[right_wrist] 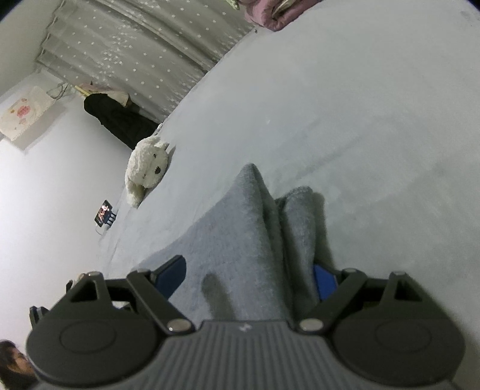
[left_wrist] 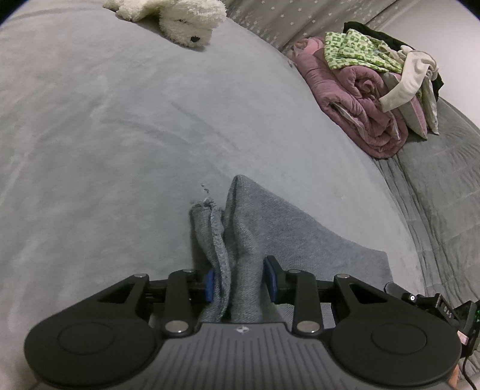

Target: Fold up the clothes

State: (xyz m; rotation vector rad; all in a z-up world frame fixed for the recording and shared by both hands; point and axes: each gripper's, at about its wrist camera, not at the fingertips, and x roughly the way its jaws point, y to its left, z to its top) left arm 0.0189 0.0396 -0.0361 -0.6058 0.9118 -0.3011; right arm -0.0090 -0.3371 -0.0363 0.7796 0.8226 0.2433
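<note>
Left wrist view: the left tongs (left_wrist: 240, 280) are being kept narrow on a bunched edge of the blue-grey garment (left_wrist: 255, 228), the blue pads (left_wrist: 210, 285) pressing the folds from both sides, so that edge is judged to be pinned as an anchor while the other side is being worked. The garment is lying on the grey bed (left_wrist: 120, 135), its frayed hem (left_wrist: 207, 207) rising just ahead of the tongs and the rest of the cloth being spread flat towards the right. A white plush toy (left_wrist: 180, 21) is being left at the far edge, and a heap of other clothes (left_wrist: 375, 90), pink, green-patterned and cream, is being kept well apart at the right, probably waiting for its turn. Right wrist view: the right tongs (right_wrist: 252, 276) are being held wide, with the same garment (right_wrist: 240, 240) gathered in a ridge between the jaws; the one pad (right_wrist: 324, 282) is touching cloth, the other is standing clear above it, so no firm hold is being shown. The bed (right_wrist: 360, 120) is being seen slanted here, and the plush toy (right_wrist: 147, 168) is resting at its edge, near a starred curtain (right_wrist: 135, 45).
</note>
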